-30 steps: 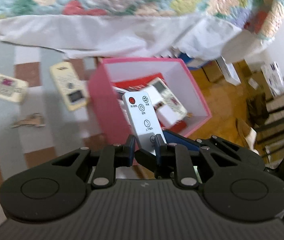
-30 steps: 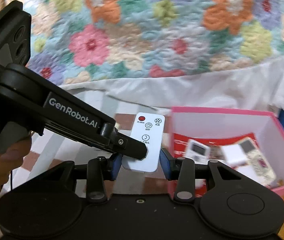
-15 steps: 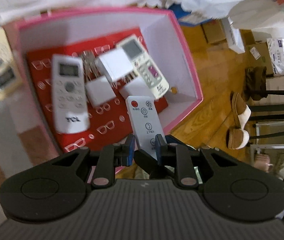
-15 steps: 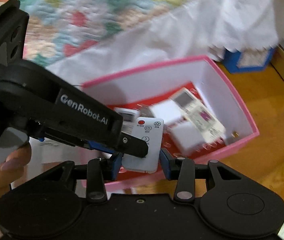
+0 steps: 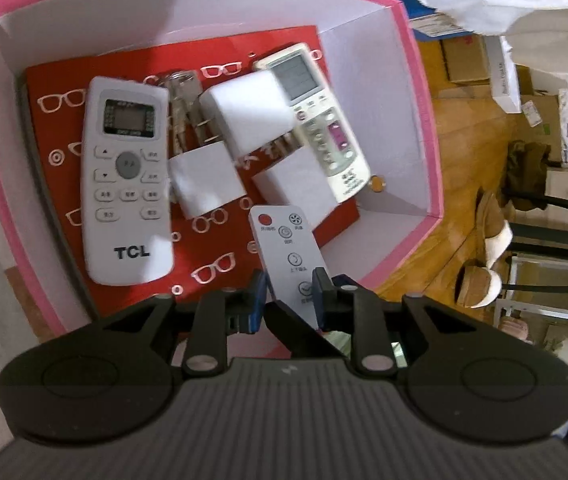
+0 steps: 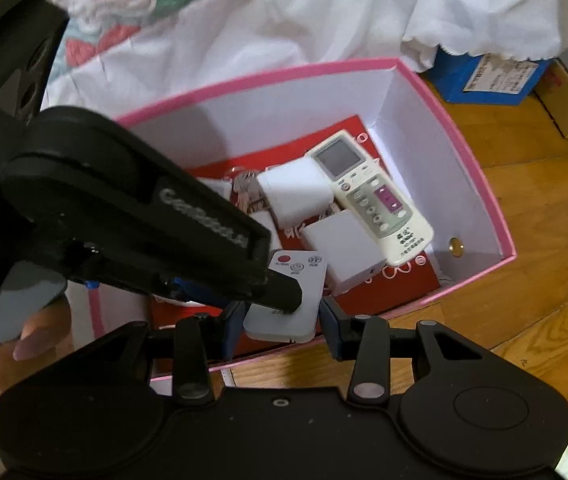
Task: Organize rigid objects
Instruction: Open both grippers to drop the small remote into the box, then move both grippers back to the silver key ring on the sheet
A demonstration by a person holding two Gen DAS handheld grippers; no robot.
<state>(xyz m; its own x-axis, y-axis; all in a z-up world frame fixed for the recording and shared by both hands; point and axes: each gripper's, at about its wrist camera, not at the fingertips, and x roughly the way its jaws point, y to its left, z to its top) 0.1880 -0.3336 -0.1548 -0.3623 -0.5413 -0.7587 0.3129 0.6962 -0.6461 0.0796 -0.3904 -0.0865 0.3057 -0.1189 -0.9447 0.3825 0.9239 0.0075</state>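
A small white remote (image 5: 286, 248) with a red button hangs over the near side of the pink box (image 5: 424, 120). My right gripper (image 6: 281, 322) is shut on the small remote (image 6: 296, 280) across its width. My left gripper (image 5: 288, 294) straddles the remote's lower end. Its jaws are opening, and a thin gap shows at the left pad. In the right wrist view its finger (image 6: 203, 240) lies across the remote. On a red card in the box lie a TCL remote (image 5: 123, 184), a cream remote (image 5: 316, 120), keys (image 5: 181, 104) and white adapters (image 5: 251, 116).
The pink box (image 6: 480, 184) stands at the edge of a white sheet (image 6: 284, 20) and a flowered quilt (image 6: 123, 0). Right of it are wood floor (image 6: 544, 240), a blue carton (image 6: 492, 76), shoes (image 5: 484, 248) and a black stand (image 5: 556, 248). A hand (image 6: 11, 344) grips the left tool.
Both grippers have carried the small remote from over the bed to over the open box and have tipped downward. The left jaws stand slightly wider.
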